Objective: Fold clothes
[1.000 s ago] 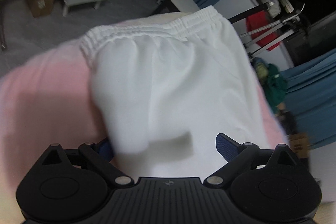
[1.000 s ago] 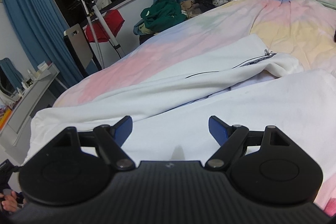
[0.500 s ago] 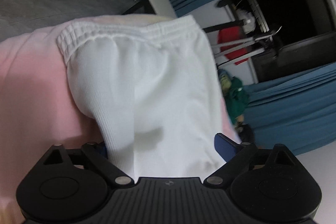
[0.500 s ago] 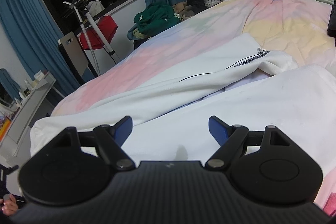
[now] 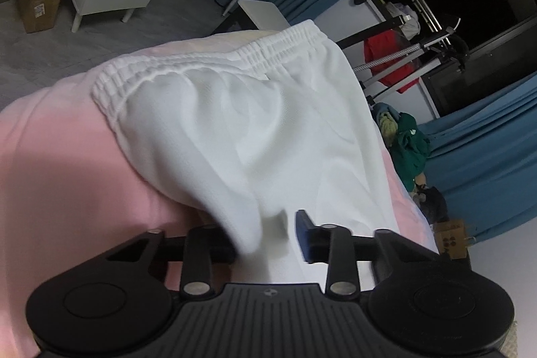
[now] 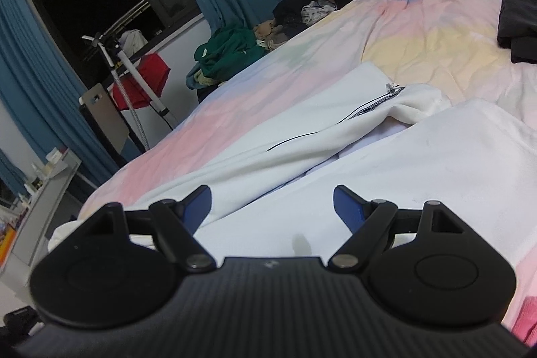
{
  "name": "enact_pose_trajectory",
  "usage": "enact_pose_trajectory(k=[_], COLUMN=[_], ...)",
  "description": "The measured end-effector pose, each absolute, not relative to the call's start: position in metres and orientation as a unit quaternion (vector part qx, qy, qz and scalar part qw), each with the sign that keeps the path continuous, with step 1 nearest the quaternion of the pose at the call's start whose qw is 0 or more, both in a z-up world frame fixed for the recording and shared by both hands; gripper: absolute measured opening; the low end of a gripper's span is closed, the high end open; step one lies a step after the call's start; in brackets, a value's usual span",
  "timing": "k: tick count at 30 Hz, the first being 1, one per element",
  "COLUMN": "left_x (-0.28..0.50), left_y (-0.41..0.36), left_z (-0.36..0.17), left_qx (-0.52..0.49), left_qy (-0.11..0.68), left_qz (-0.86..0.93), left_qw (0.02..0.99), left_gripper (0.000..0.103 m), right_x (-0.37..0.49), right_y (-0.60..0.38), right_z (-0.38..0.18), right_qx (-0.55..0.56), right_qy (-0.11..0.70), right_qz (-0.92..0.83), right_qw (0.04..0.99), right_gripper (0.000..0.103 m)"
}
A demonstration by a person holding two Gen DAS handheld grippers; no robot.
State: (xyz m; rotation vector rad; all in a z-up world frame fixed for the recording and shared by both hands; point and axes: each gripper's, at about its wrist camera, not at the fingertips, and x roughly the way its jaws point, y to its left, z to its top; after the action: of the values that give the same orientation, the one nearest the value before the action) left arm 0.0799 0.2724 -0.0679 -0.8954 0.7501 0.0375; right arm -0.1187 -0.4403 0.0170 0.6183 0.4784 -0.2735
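— Closing fast, that left gripper (image 5: 268,235): wide apart a second ago, its jaws have just pinched in on a fold of the white elastic-waisted sweatpants (image 5: 248,123) at the frame's lower centre.

— And the right gripper (image 6: 272,207)?

— Jaws spread, nothing between them, hovering over the white fabric (image 6: 419,163) at centre.

— Where's the garment lying?

— Across the pastel pink bedcover (image 5: 67,173), waistband toward the upper middle, blue curtains (image 5: 486,156) beyond at right.
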Motion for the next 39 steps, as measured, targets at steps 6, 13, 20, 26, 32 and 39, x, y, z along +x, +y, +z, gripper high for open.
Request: enact_pose_trajectory(k=[6, 13, 20, 26, 32, 39], left_x=[0.076, 0.071, 0.069, 0.073, 0.076, 0.072], left_y=[0.277, 0.279, 0.281, 0.276, 0.272, 0.273], left_z=[-0.068, -0.067, -0.071, -0.078, -0.084, -0.076], left_qx=[-0.424, -0.431, -0.447, -0.449, -0.454, -0.455], left_qy=[0.352, 0.343, 0.344, 0.367, 0.391, 0.366], left_qz=[0.019, 0.005, 0.002, -0.001, -0.021, -0.03], left_qw=[0.834, 0.835, 0.826, 0.815, 0.8, 0.811], left_gripper=[0.014, 0.013, 0.013, 0.028, 0.029, 0.009], right_x=[-0.132, -0.197, -0.248, -0.234, -0.211, -0.211], right_y=[-0.462, -0.551, -0.604, -0.606, -0.597, -0.593], right_z=[0.021, 0.002, -0.043, -0.09, -0.092, -0.083], right_qx=[0.346, 0.45, 0.49, 0.558, 0.523, 0.512], right_qy=[0.215, 0.208, 0.265, 0.276, 0.241, 0.205], right_qz=[-0.136, -0.166, -0.207, -0.196, -0.222, -0.234], right_qw=[0.903, 0.852, 0.804, 0.758, 0.787, 0.801], right_gripper=[0.081, 0.083, 0.083, 0.07, 0.017, 0.007])
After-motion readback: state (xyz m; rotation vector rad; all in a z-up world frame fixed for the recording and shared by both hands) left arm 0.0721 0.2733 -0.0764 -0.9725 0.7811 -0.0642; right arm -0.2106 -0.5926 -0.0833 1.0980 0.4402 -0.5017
